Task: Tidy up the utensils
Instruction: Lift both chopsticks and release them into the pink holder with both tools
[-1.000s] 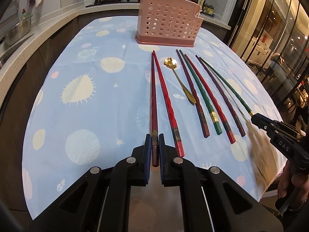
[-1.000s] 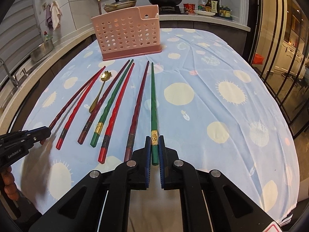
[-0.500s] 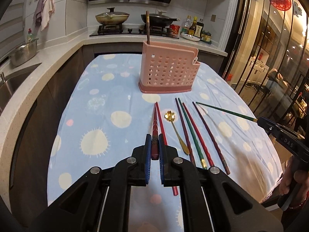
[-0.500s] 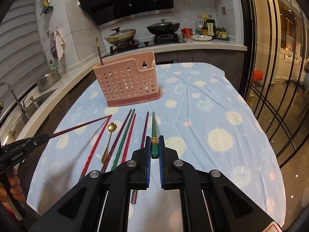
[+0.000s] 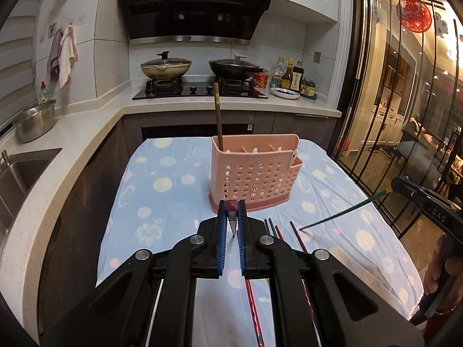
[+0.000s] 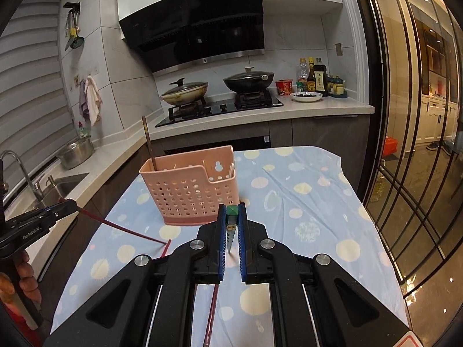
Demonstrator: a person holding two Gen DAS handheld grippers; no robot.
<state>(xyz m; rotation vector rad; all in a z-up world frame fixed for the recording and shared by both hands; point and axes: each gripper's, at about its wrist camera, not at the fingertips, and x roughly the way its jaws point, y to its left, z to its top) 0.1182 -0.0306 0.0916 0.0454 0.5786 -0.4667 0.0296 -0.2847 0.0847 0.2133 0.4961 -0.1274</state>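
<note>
Between blue-padded left tongs, a tapered red chopstick.

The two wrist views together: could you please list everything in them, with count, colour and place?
Utensil basket: one, pink, perforated, mid-table.
Brown chopstick: one, upright in basket's left end.
Dark red chopstick: one, held by left gripper, tip down at cloth.
Green chopstick: one, held by right gripper, tip down at cloth.
Loose chopsticks: several, red and green, on cloth, partly hidden.
Tablecloth: one, light blue, spotted.
Pans: two, lidded, on the stove.
Bottles: several, right of the stove.
Steel bowl: one, by sink.
Towels: two, hung on the wall.
Left gripper: black, blue pads, shut.
Right gripper: same, shut.
</note>
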